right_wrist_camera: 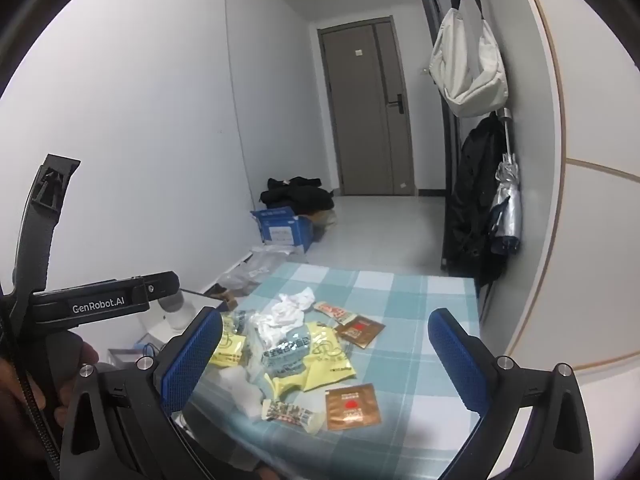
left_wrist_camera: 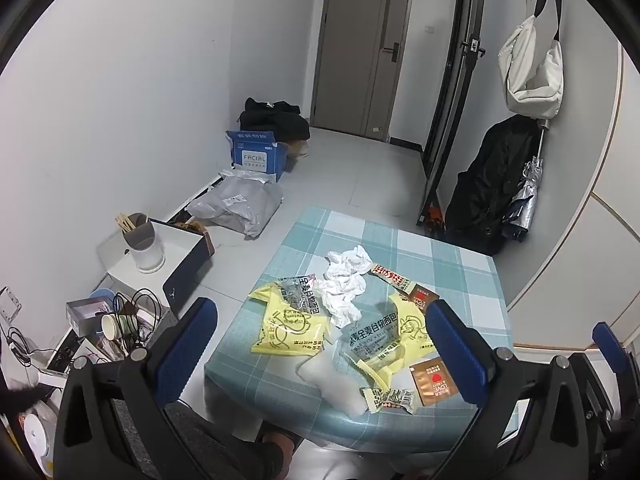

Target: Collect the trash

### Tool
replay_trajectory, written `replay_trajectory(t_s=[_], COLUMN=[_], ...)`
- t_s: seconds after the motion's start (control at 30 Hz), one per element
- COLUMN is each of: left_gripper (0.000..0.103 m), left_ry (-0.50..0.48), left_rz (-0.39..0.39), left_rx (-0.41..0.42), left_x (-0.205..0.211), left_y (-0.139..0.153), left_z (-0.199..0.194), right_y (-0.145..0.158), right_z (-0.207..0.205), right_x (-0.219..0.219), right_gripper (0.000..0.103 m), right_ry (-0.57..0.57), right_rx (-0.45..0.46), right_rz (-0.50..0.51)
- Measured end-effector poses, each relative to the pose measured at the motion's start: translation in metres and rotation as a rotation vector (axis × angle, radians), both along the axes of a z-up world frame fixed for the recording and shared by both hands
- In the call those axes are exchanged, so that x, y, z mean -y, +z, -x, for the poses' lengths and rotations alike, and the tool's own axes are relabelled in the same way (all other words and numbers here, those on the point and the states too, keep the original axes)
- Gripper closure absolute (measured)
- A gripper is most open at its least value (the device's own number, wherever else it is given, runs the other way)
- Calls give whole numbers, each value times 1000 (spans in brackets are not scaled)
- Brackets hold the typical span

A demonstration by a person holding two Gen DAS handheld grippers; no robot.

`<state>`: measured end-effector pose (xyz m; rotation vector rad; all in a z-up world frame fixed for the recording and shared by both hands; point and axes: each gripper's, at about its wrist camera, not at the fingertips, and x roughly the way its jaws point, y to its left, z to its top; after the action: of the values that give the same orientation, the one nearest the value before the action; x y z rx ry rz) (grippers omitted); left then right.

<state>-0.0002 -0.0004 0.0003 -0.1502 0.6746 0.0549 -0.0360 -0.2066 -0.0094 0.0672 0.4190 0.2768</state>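
Surface: the checked cloth surface (left_wrist_camera: 420, 240) carries all the litter, bunched toward my near edge, probably because that is where someone sat and ate.
Yellow wrappers: 2 torn bread bags, one yellow wrapper (left_wrist_camera: 286, 326) on the left and the second yellow wrapper (left_wrist_camera: 404, 320) further right, lie flat and opened out, emptied.
Tissue: the crumpled white tissue (left_wrist_camera: 346, 284) sits between and just beyond them, partly over the left bag.
Brown sachets: 1 brown sachet (left_wrist_camera: 433, 381) rests near the front edge, another, the far sachet (left_wrist_camera: 420, 297), beyond the right bag.
Small bar wrapper: the striped wrapper (left_wrist_camera: 390, 398) lies just beside the near sachet.
Left gripper (left_wrist_camera: 320, 344): I hold its jaws fully apart, hovering above the pile, touching nothing.
Right gripper (right_wrist_camera: 326, 356): jaws equally wide apart, empty, aimed at the same heap.
Bin: I see no obvious trash container, so I judge gathering comes first.
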Motion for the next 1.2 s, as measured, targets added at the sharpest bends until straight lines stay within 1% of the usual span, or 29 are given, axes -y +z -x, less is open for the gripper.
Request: replay_trajectory(t_s=[0.33, 0.37, 0.53, 0.57, 0.6, 0.63, 0.77, 0.87, 0.93, 1.0, 1.2], left_gripper=[1, 1, 1, 1, 1, 1, 1, 1, 1, 1, 1], left_ry=[-13, -17, -24, -24, -26, -26, -28, -25, -28, -31, -37], left_rz=[35, 33, 49, 42, 4, -3, -11, -31, 4, 3, -38], left_rx=[-22, -23, -39, -31, -33, -26, -47, -34, -18, -21, -40], left_x=[-3, -5, -10, -4, -1, -1, 0, 2, 2, 3, 6], left_y=[-1, 3, 1, -1, -1, -2, -2, -3, -4, -5, -5], left_z=[-6, -5, -10, -5, -3, -3, -5, -5, -5, -6, -10], right_y=[0, 0, 0, 0, -1, -1, -4, -4, -4, -4, -6], right_z=[1, 2, 2, 2, 2, 2, 0, -1, -1, -2, -8], right_x=[-1, -1, -1, -1, -1, -1, 0, -1, -1, 0, 2], right_gripper=[0, 0, 0, 0, 0, 0, 0, 0, 0, 0, 0], right_ry=[-3, -4, -13, -11, -11, -12, -16, -20, -23, -23, -20], right_rx=[8, 9, 13, 13, 12, 10, 6, 7, 8, 7, -1], right_rz=[1, 4, 27, 27, 26, 27, 32, 42, 42, 40, 35])
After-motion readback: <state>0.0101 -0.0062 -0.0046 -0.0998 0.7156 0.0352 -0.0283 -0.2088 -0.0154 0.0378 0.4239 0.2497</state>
